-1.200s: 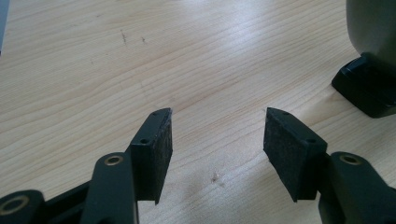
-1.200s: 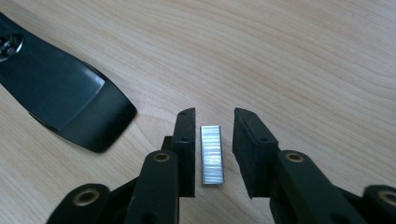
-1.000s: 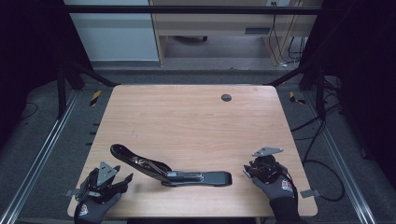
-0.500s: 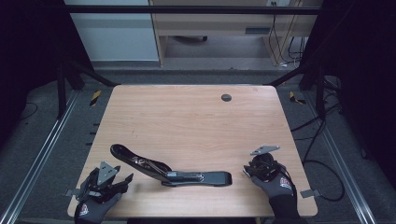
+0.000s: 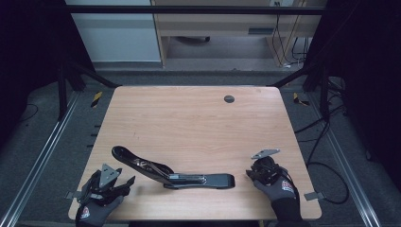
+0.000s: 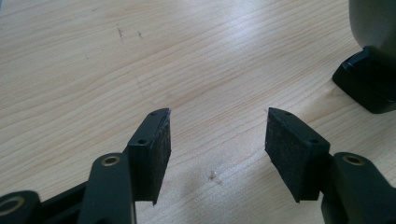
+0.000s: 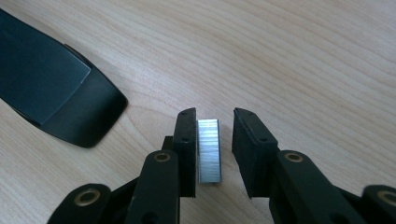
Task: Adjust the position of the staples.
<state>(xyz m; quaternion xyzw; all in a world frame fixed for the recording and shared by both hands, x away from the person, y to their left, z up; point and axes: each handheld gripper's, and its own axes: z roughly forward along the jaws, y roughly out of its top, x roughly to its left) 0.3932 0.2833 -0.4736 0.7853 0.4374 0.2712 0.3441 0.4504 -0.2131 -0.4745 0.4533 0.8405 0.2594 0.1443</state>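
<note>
Silver metal strip of staples (image 7: 208, 150) sits between the two black jaws of the right claw (image 7: 212, 116), flat against the pad on the left in the right gripper view, with a visible gap to the other pad. The jaws have just been closing a little, yet both pads do not press on the strip; whether it is truly gripped I cannot tell. Its long axis runs along the jaws, pointing away from the hand.

Black opened desk stapler (image 5: 170, 172) lies on the light wooden surface (image 5: 189, 123), just beside the right claw (image 5: 257, 172) on its left in the high view, its flat base end (image 7: 88, 116) nearest the jaw tips. The stapler's long axis runs across, from one claw toward the other, hinged arm raised toward the left claw (image 5: 124, 182).

Left claw (image 6: 217, 121) is wide open and empty, low over bare wood, with a dark stapler end (image 6: 369, 79) ahead and to the right of its tips.

Likely next: bring the strip leftward to the open magazine; the right hand is nearer.
</note>
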